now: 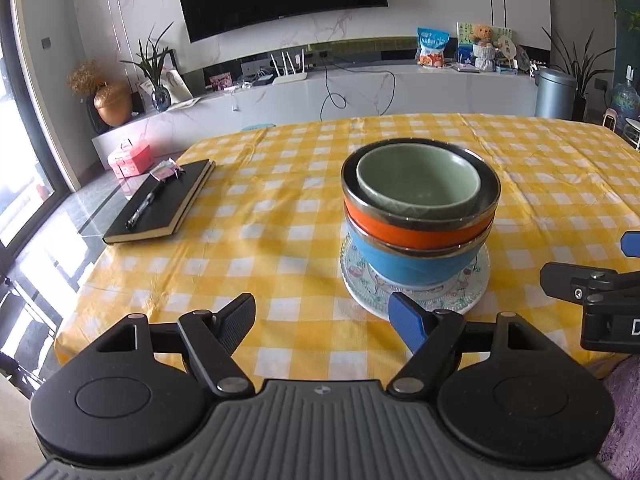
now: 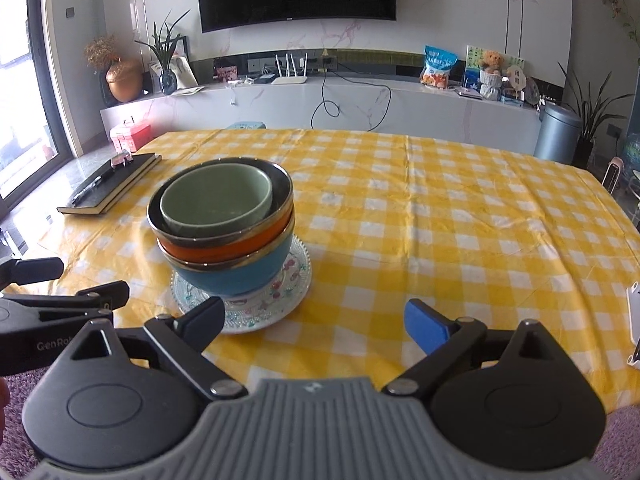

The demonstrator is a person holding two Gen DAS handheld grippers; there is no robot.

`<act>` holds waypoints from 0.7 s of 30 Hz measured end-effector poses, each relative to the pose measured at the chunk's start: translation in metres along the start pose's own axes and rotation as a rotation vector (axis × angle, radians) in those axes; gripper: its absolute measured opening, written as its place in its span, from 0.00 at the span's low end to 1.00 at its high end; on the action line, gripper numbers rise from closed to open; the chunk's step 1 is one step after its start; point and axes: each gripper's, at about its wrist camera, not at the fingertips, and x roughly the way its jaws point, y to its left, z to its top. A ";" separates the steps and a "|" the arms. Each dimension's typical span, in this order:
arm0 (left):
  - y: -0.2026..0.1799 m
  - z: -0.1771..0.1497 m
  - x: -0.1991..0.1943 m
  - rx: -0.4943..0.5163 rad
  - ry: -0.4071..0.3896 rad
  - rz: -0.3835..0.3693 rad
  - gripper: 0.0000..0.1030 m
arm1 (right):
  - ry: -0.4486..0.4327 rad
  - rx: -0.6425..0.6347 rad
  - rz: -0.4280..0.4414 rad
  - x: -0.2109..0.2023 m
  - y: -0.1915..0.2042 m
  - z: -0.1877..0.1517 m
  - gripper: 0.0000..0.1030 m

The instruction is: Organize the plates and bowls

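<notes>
Left wrist view: left gripper (image 1: 324, 322) jaws apart, nothing between them; bowl stack at 1 o'clock, just beyond its blue finger. Right gripper (image 2: 320, 322) also spread and empty, stack at 11 o'clock, about equally near. Stack: green bowl (image 1: 418, 184) inside orange bowl (image 1: 416, 228) inside blue bowl (image 1: 412, 264), on patterned plate (image 1: 472, 292), upright on checkered tablecloth (image 1: 280, 216).

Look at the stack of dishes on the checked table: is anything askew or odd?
Yes. The orange bowl sits tilted in the blue bowl, not level, and the green bowl lies off-centre inside it. The stack rests on the patterned plate. Nothing looks spilled or broken.
</notes>
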 end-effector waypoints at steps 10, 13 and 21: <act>-0.003 -0.004 0.006 0.001 0.044 -0.014 0.86 | 0.037 -0.015 0.020 0.008 0.005 -0.006 0.92; -0.002 -0.005 0.007 -0.005 0.049 -0.013 0.86 | 0.042 -0.016 0.023 0.009 0.006 -0.007 0.92; 0.000 -0.005 0.007 -0.016 0.051 -0.012 0.86 | 0.038 -0.028 0.024 0.008 0.008 -0.007 0.92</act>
